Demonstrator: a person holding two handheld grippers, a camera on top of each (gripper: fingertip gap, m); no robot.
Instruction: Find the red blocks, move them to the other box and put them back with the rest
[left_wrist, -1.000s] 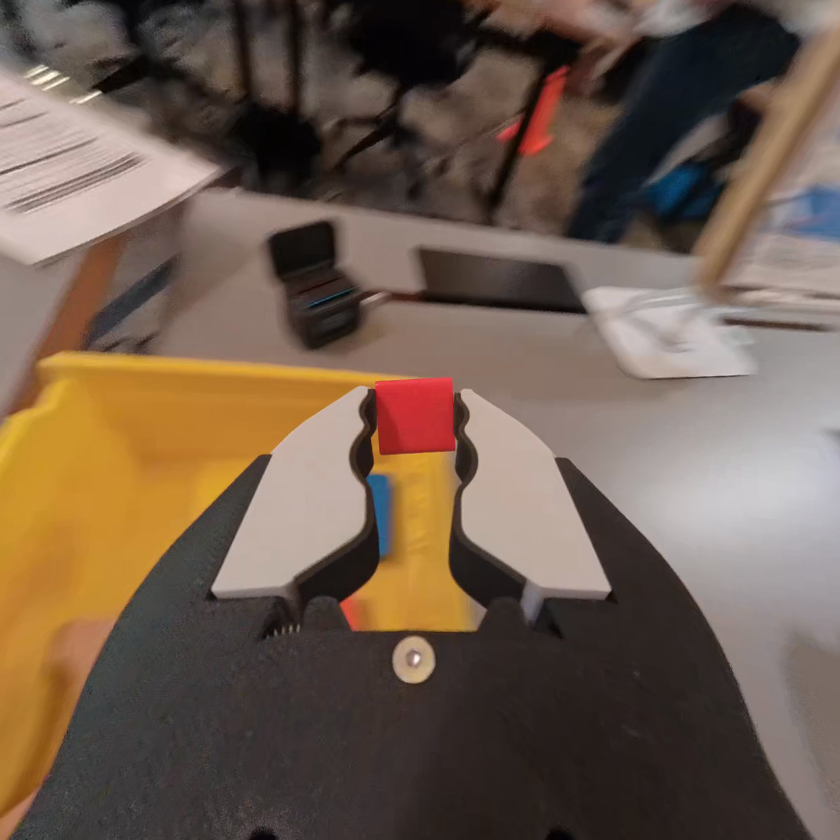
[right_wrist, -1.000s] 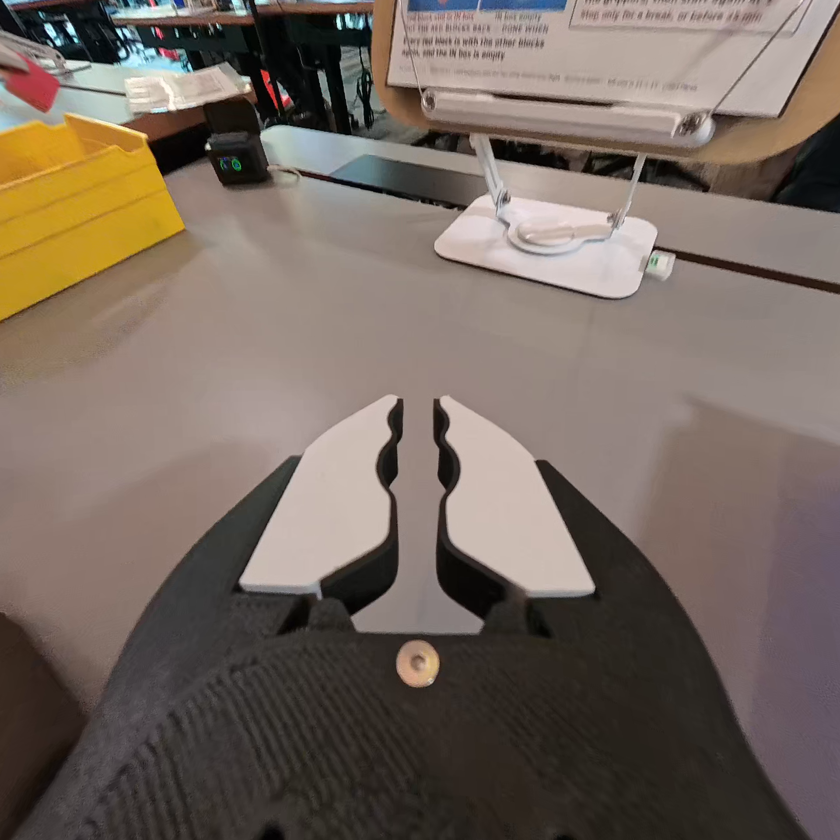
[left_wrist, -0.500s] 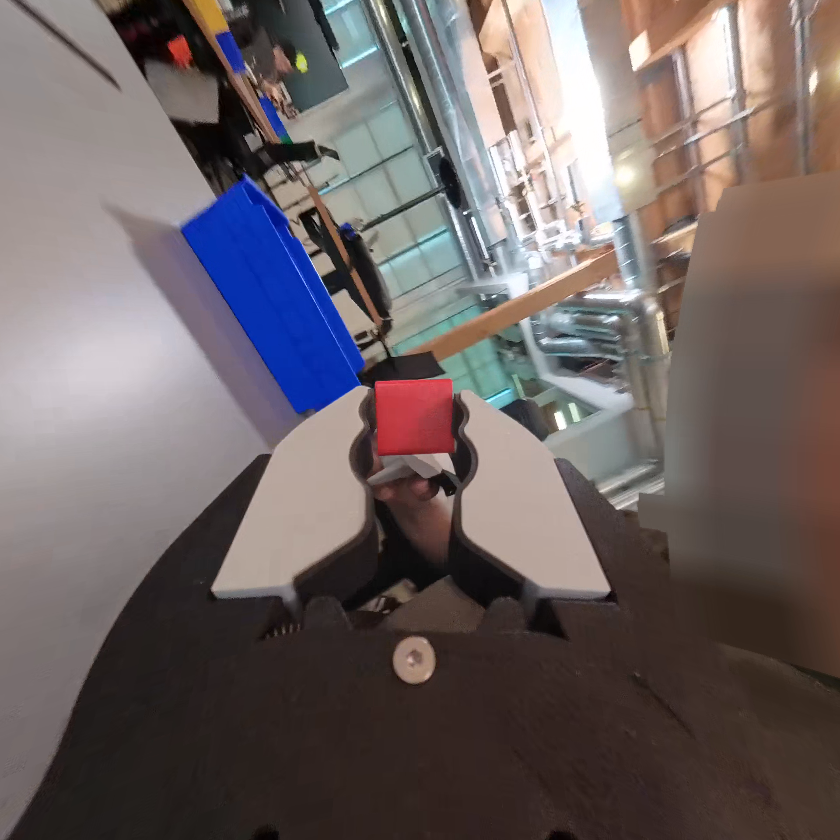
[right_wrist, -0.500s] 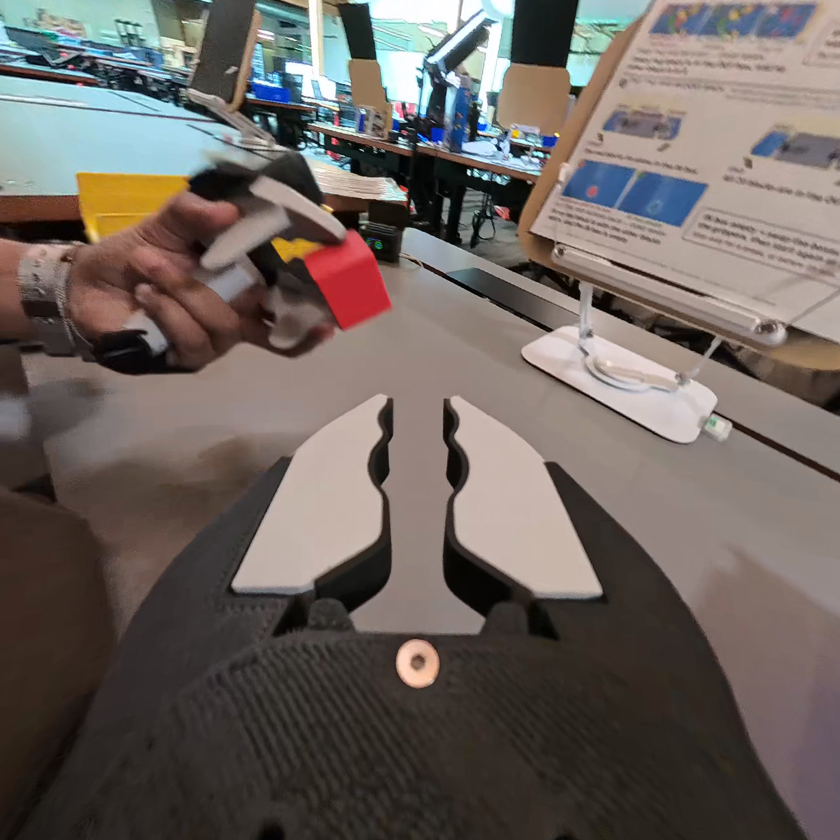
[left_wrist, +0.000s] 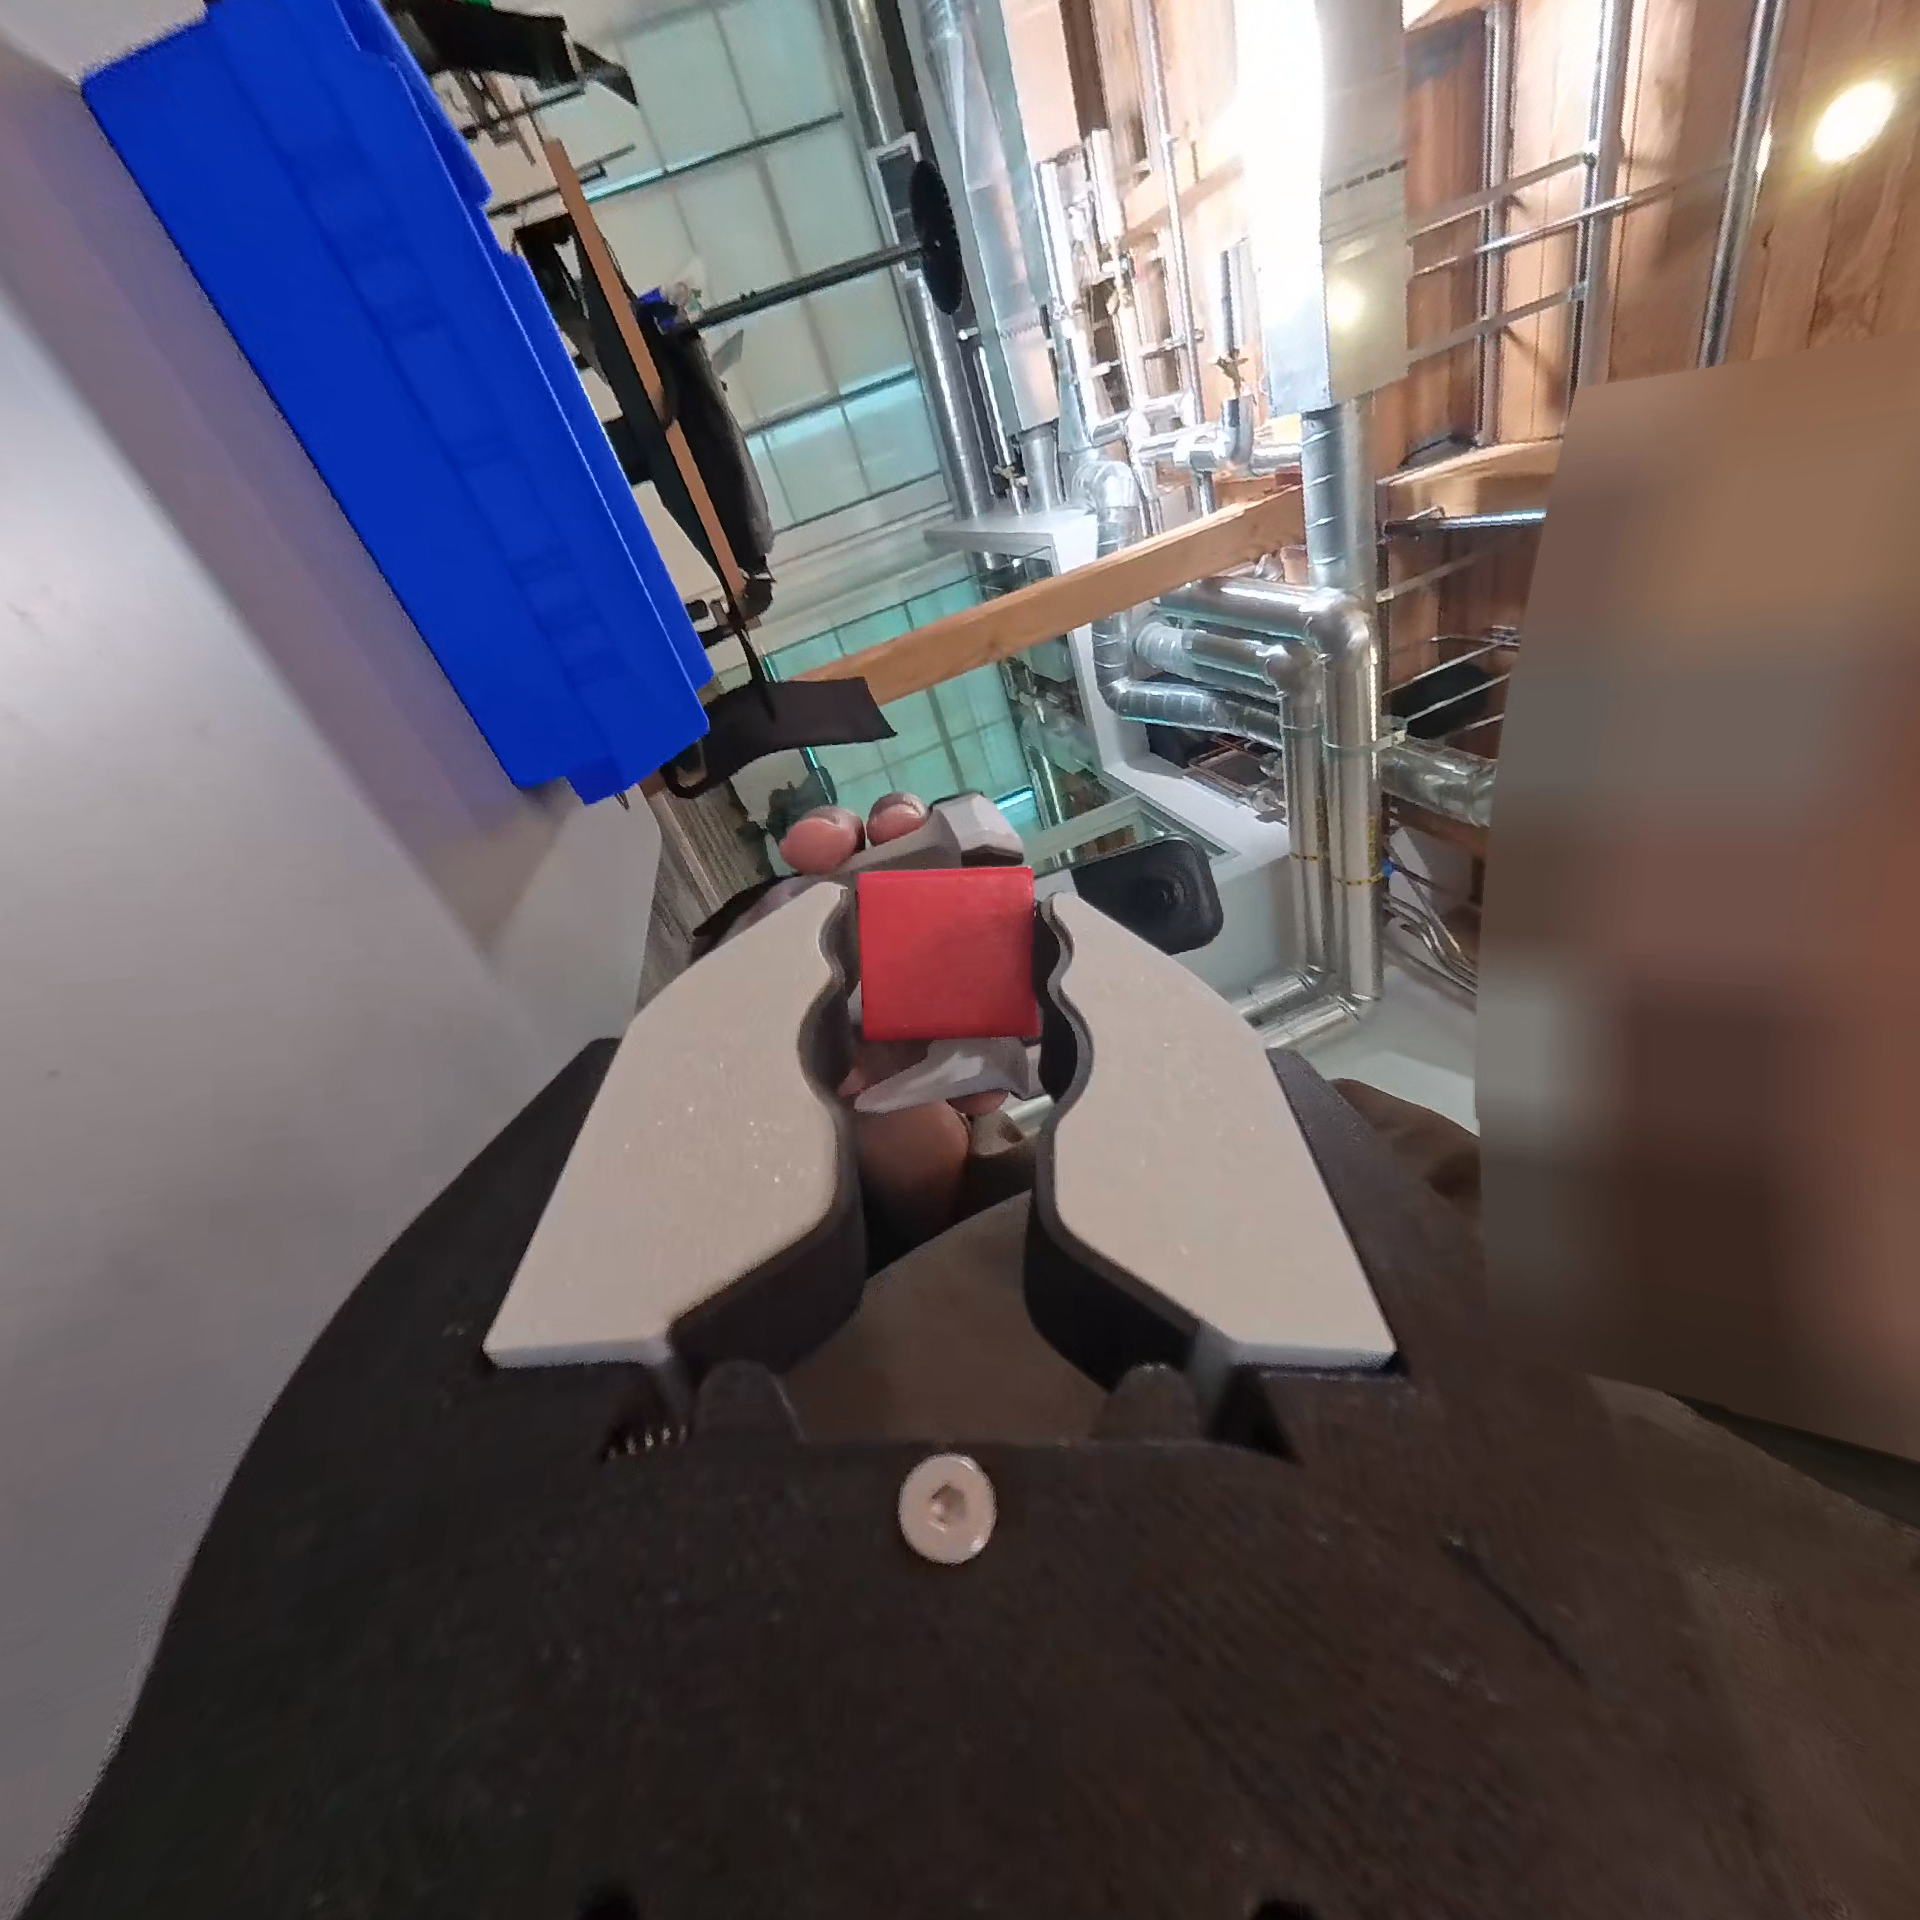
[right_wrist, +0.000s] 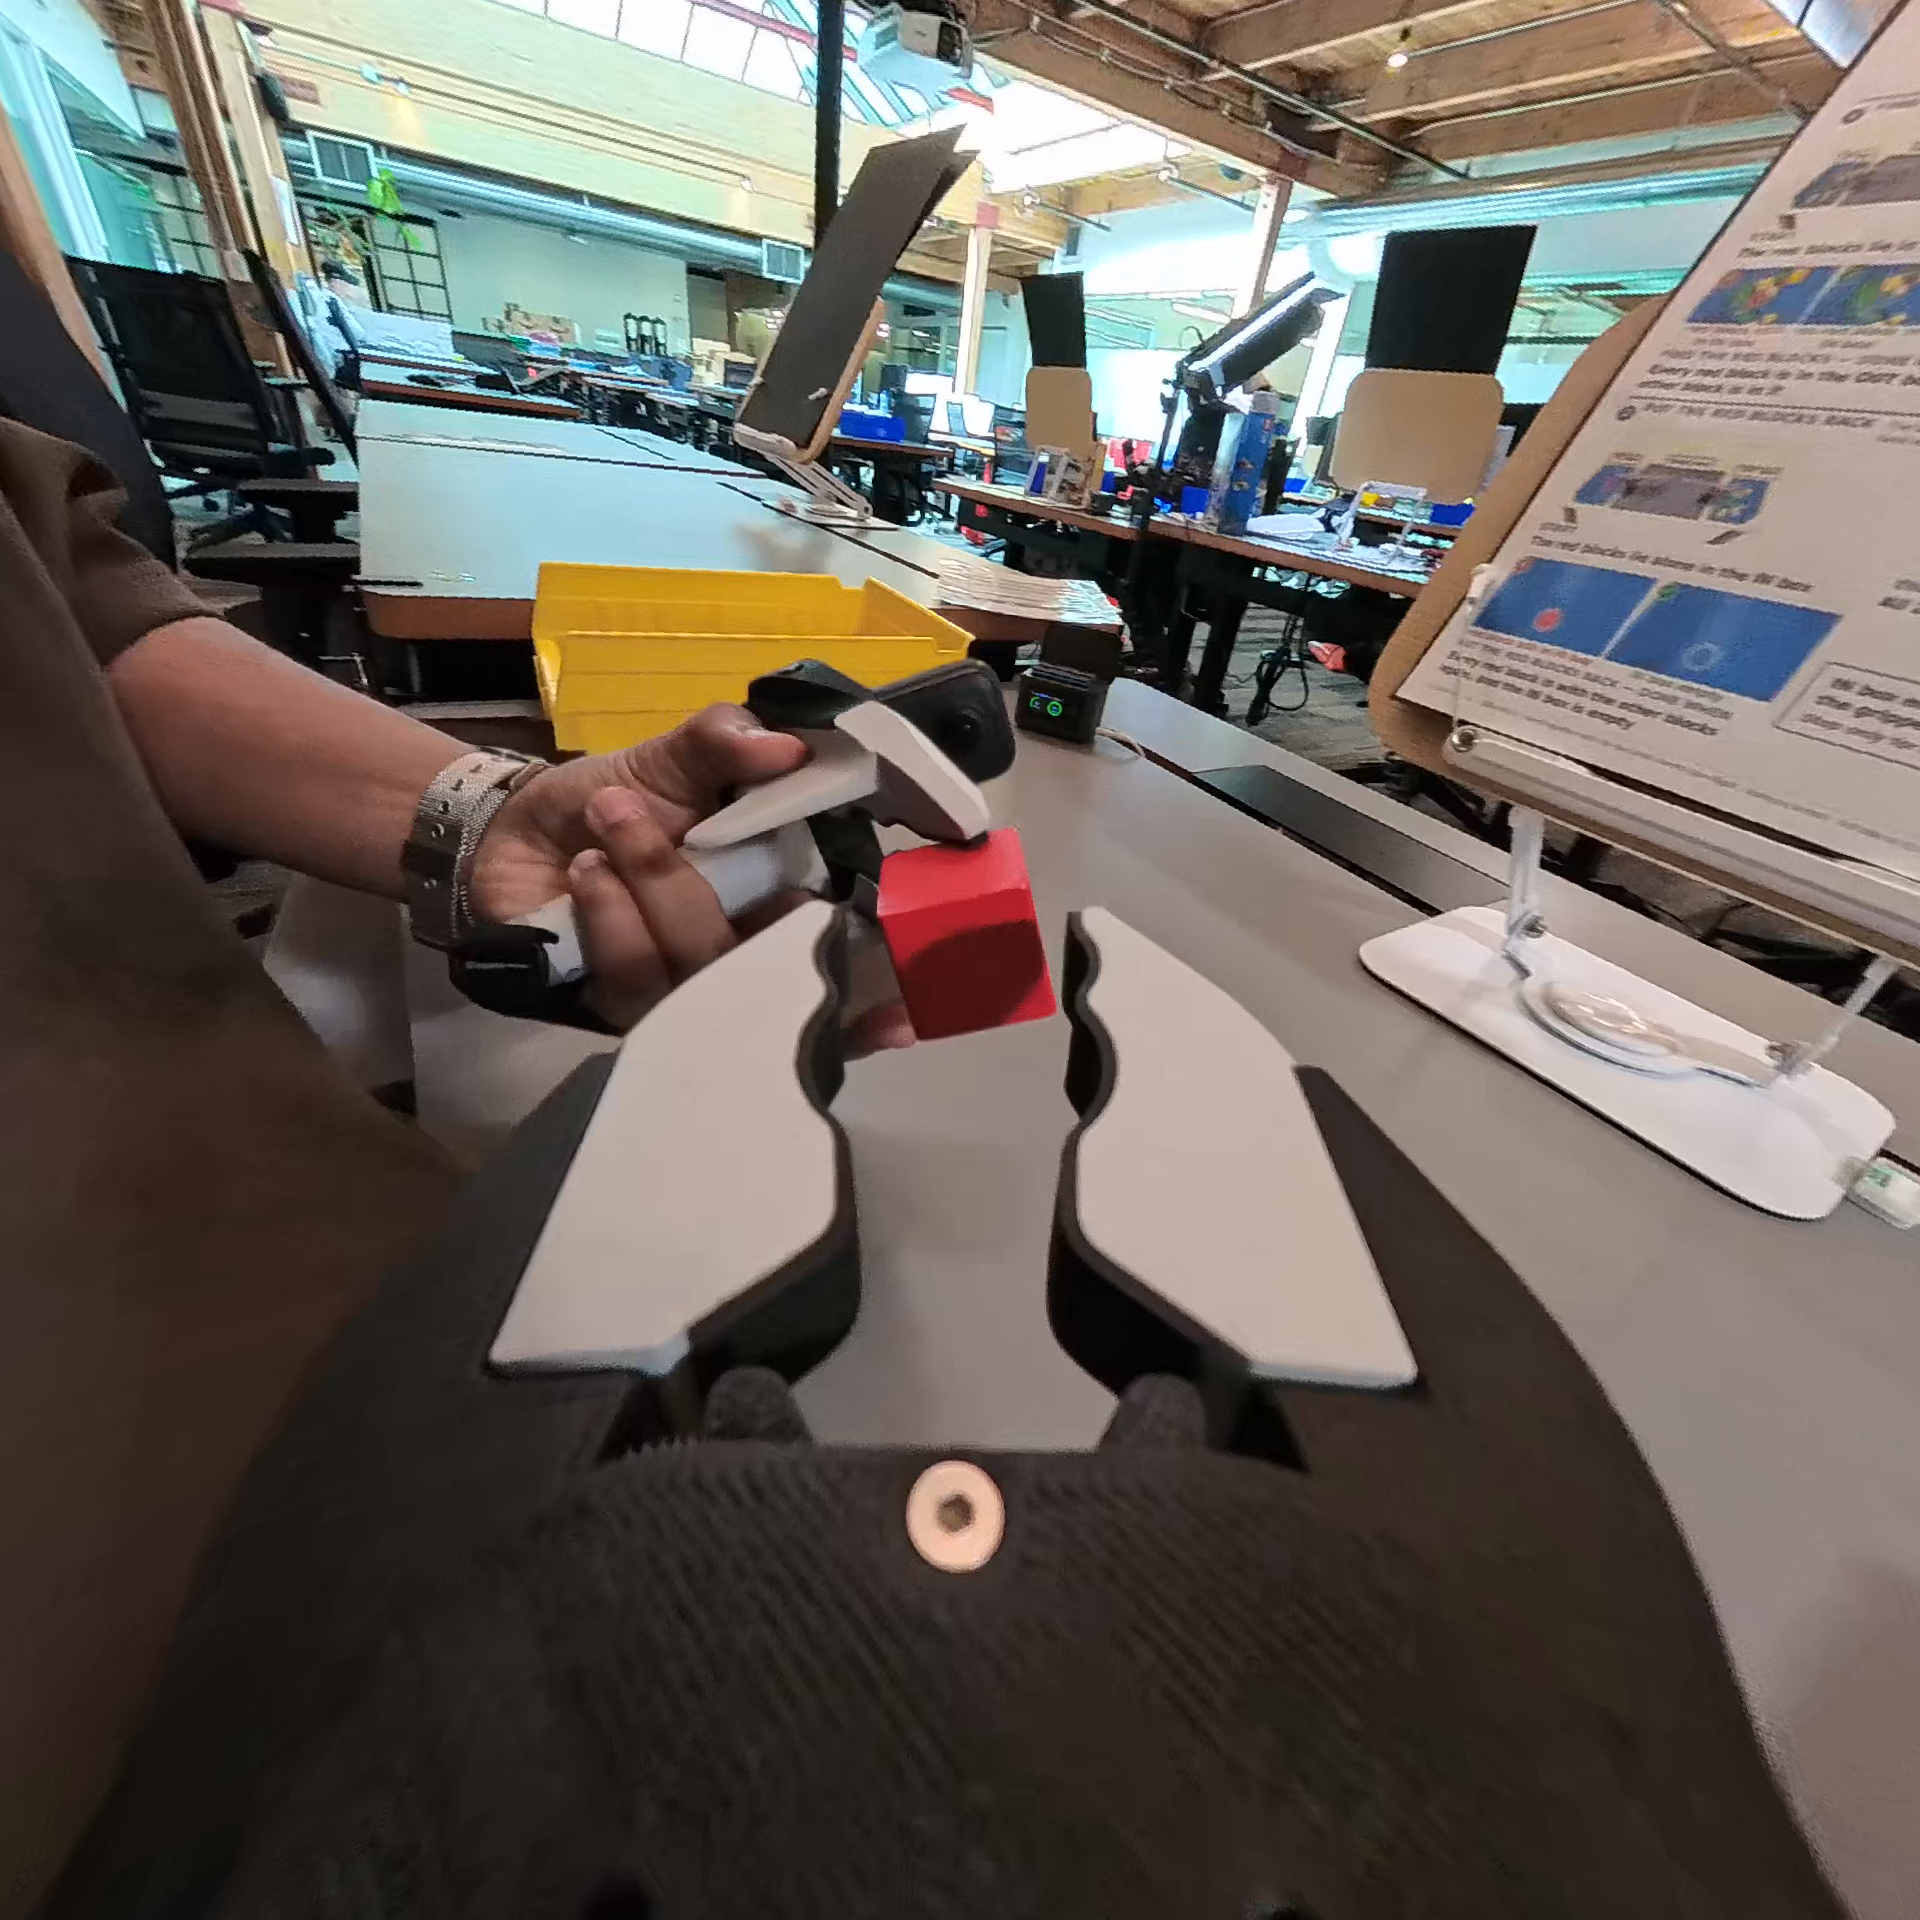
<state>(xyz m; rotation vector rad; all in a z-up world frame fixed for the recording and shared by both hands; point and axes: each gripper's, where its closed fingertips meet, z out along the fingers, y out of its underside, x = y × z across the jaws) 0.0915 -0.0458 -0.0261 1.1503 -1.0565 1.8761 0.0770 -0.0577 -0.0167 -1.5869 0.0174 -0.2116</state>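
My left gripper is shut on a red block and holds it in the air, rolled on its side. In the right wrist view a hand holds that gripper, with its upper finger pressed on the red block. My right gripper is open, and its fingertips stand on either side of the block with a gap on each side. The right gripper's grey fingers show above and below the block in the left wrist view. The blue box is beyond; the yellow box is at the back left.
The grey table lies under both grippers. A white document stand holding a printed sheet is at the right. A small black device sits beside the yellow box. A person's sleeve fills the left edge. My left and right fingertips are right by each other.
My left gripper carried the red block from over the yellow box to the right gripper. The right gripper's jaws opened wider and now straddle the block.
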